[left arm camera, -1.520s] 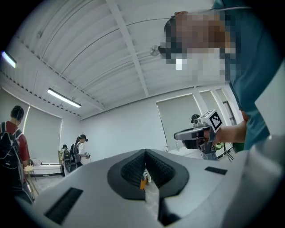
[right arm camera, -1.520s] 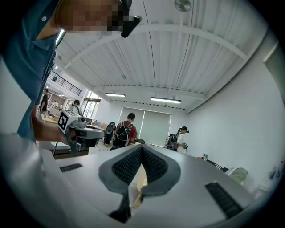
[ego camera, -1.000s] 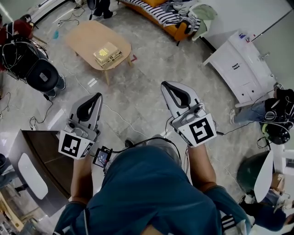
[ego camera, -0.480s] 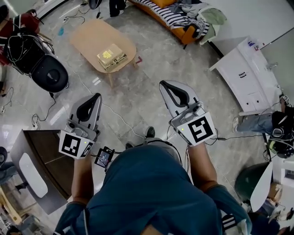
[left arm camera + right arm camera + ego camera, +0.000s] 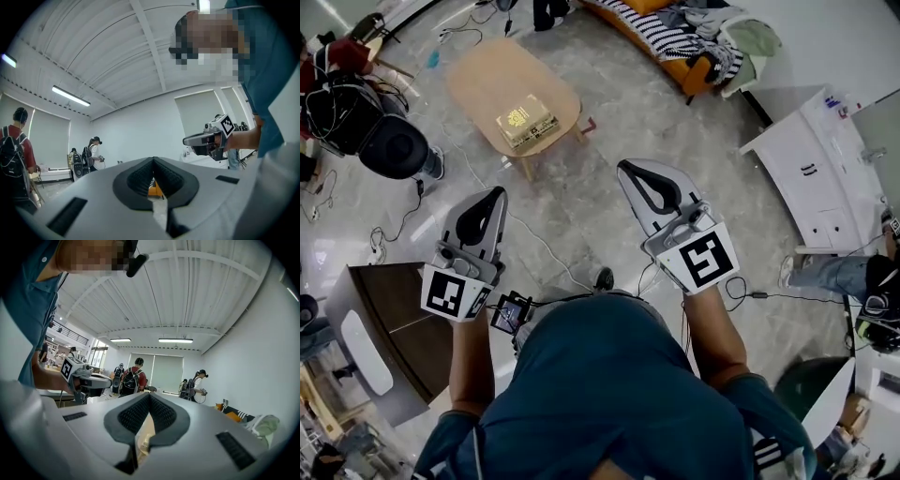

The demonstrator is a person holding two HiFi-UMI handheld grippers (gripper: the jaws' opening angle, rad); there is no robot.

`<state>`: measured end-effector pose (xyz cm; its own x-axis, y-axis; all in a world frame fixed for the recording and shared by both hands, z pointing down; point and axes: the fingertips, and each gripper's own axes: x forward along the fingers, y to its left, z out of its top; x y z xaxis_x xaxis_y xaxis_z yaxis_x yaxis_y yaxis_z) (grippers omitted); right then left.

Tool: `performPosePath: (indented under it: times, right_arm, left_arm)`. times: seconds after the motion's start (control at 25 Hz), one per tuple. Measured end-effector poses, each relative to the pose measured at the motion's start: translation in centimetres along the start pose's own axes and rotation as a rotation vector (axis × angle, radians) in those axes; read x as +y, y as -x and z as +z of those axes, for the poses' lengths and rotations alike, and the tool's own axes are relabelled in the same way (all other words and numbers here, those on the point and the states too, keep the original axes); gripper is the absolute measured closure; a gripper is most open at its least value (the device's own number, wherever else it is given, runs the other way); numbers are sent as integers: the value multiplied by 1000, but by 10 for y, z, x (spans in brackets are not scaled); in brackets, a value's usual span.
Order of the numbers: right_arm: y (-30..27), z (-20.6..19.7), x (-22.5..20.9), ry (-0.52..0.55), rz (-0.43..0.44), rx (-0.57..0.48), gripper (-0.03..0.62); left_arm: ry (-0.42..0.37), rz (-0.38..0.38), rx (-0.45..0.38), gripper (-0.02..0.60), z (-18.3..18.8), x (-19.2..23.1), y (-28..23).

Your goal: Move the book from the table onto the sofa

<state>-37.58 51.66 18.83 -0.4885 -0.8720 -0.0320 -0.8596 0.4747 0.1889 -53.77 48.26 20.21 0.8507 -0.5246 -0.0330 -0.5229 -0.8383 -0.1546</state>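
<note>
Lying flat on the wooden table (image 5: 483, 80), the book (image 5: 525, 120) sits close to the table's end nearest the person, just inside its edge, with nothing touching it. The sofa (image 5: 698, 71), orange and draped with striped cloth and loose clothes, stands beyond the table's right side, well apart from it. Both grippers are held out level over the floor, well short of the table. The left gripper (image 5: 499, 192) has its jaws pressed together with nothing between them, and the right gripper (image 5: 625, 168) is closed and empty too. A white cabinet (image 5: 811, 155) stands at the right, and a black chair (image 5: 394, 145) sits off the table's left edge.
</note>
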Motion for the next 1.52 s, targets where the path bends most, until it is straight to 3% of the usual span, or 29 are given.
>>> performPosePath:
  times: [0.32, 1.04, 1.32, 1.52]
  right_arm:
    - [-24, -22, -30, -32, 13, 13, 580]
    - [-144, -20, -47, 20, -100, 77, 580]
    - [-175, -38, -73, 0, -74, 91, 580]
    - [-196, -55, -106, -21, -20, 74, 580]
  left_arm:
    - [8, 8, 21, 578, -13, 20, -35]
    - [60, -97, -46, 578, -43, 156, -77]
    - [78, -84, -25, 578, -57, 179, -104]
    - [61, -31, -2, 578, -65, 189, -134]
